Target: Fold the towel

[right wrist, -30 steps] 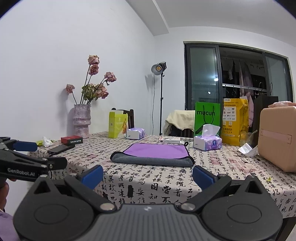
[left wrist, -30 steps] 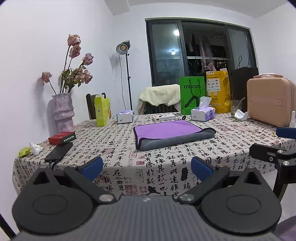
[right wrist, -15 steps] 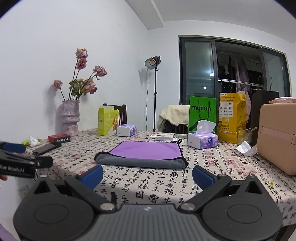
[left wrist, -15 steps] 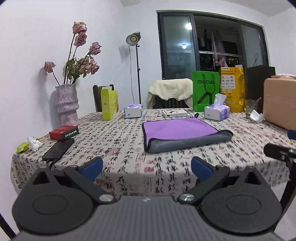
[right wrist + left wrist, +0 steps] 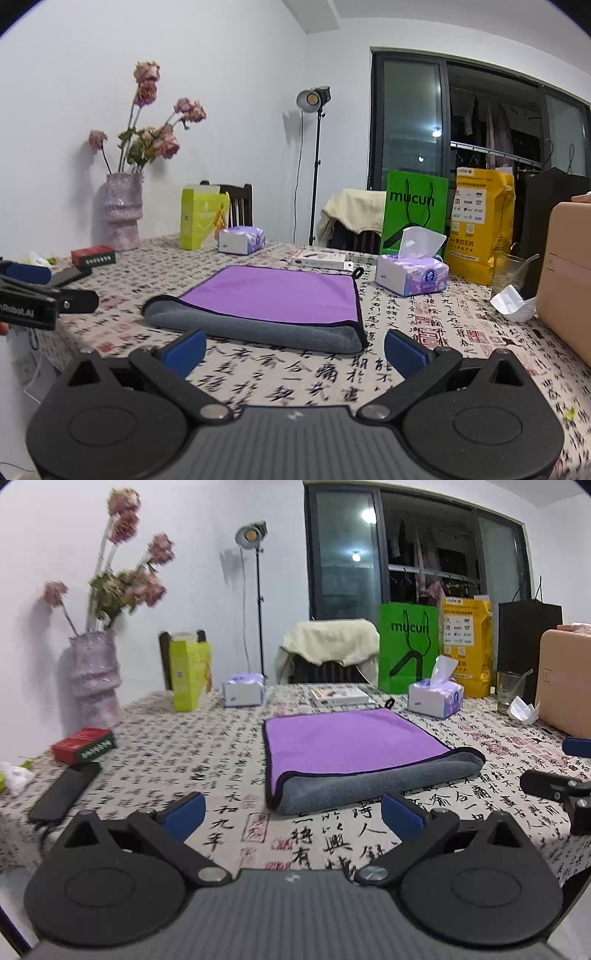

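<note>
A purple and grey towel [image 5: 351, 746] lies folded flat on the patterned tablecloth, its thick grey fold facing me; it also shows in the right wrist view [image 5: 273, 295]. My left gripper [image 5: 293, 814] is open and empty, just short of the towel's near left corner. My right gripper [image 5: 293, 350] is open and empty, just short of the towel's near edge. Each gripper shows at the side of the other's view: the right one [image 5: 554, 786] and the left one [image 5: 40, 299].
On the table stand a vase of dried flowers [image 5: 96, 675], a red box [image 5: 83, 744], a black phone [image 5: 64, 792], tissue packs [image 5: 436, 698], a green bag [image 5: 406, 653], a glass [image 5: 511, 692] and a pink case [image 5: 565, 686]. The table's front edge runs under the grippers.
Both grippers have moved forward over the table's front edge toward the towel, which now looks larger and nearer. Both jaws stay open.
</note>
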Demonstrator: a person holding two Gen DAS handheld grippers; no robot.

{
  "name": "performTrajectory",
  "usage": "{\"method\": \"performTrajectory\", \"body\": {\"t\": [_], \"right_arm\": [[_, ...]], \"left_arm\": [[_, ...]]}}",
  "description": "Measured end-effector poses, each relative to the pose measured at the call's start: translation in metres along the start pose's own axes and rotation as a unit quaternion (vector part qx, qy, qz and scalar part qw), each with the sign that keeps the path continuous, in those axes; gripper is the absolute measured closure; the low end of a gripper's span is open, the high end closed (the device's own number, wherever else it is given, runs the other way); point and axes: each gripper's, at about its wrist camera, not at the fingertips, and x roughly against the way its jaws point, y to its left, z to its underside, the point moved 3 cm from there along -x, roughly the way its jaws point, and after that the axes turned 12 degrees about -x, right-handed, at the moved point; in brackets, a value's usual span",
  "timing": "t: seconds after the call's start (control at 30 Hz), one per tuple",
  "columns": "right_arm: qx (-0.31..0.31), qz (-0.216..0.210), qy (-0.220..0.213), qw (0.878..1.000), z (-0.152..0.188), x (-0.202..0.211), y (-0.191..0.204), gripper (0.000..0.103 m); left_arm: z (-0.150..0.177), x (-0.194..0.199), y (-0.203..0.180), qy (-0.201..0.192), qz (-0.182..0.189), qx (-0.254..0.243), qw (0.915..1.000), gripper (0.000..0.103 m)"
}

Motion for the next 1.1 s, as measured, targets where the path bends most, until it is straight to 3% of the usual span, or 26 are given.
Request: {"method": "performTrajectory", "body": {"t": [0.17, 0.23, 0.47, 0.57, 0.63, 0.67, 0.77, 0.83, 0.87, 0.9, 0.93, 1.03, 1.1], "right_arm": [[-0.017, -0.009, 0.033, 0.999, -0.012, -0.046, -0.023, 0.000], [-0.028, -0.013, 0.048, 0.998, -0.017, -0.065, -0.033, 0.000], [-0.056, -0.043, 0.101, 0.992, -0.027, -0.125, -0.067, 0.013], [-0.061, -0.059, 0.122, 0.989, -0.029, -0.148, -0.078, 0.020], [-0.067, -0.072, 0.138, 0.986, -0.029, -0.163, -0.086, 0.025], [-0.072, -0.079, 0.146, 0.983, -0.028, -0.169, -0.088, 0.030], [-0.087, -0.095, 0.174, 0.976, -0.025, -0.185, -0.096, 0.043], [-0.090, -0.101, 0.190, 0.972, -0.024, -0.192, -0.097, 0.057], [-0.086, -0.106, 0.194, 0.972, -0.024, -0.194, -0.096, 0.071], [-0.080, -0.110, 0.197, 0.971, -0.024, -0.194, -0.095, 0.084], [-0.076, -0.111, 0.202, 0.970, -0.023, -0.194, -0.093, 0.089], [-0.066, -0.114, 0.209, 0.969, -0.021, -0.195, -0.091, 0.093], [-0.062, -0.114, 0.211, 0.969, -0.022, -0.195, -0.090, 0.098]], "left_arm": [[-0.006, -0.046, 0.007, 0.020, 0.042, 0.007, 0.9989, 0.000], [-0.007, -0.061, 0.011, 0.029, 0.041, 0.012, 0.9987, 0.000], [-0.010, -0.102, 0.023, 0.032, 0.056, 0.016, 0.9978, 0.003], [-0.010, -0.119, 0.026, 0.058, 0.075, 0.013, 0.9954, 0.029], [-0.009, -0.128, 0.025, 0.075, 0.107, 0.014, 0.9913, 0.040], [-0.007, -0.131, 0.025, 0.084, 0.113, 0.016, 0.9900, 0.050], [-0.002, -0.138, 0.025, 0.111, 0.119, 0.024, 0.9865, 0.064], [-0.004, -0.137, 0.024, 0.112, 0.120, 0.016, 0.9863, 0.071], [-0.005, -0.137, 0.024, 0.113, 0.121, 0.013, 0.9861, 0.075], [-0.005, -0.137, 0.024, 0.115, 0.121, 0.012, 0.9858, 0.075], [-0.005, -0.138, 0.024, 0.118, 0.122, 0.010, 0.9854, 0.074], [-0.006, -0.143, 0.023, 0.125, 0.124, 0.003, 0.9844, 0.073], [-0.008, -0.145, 0.024, 0.127, 0.129, -0.001, 0.9835, 0.080]]}}
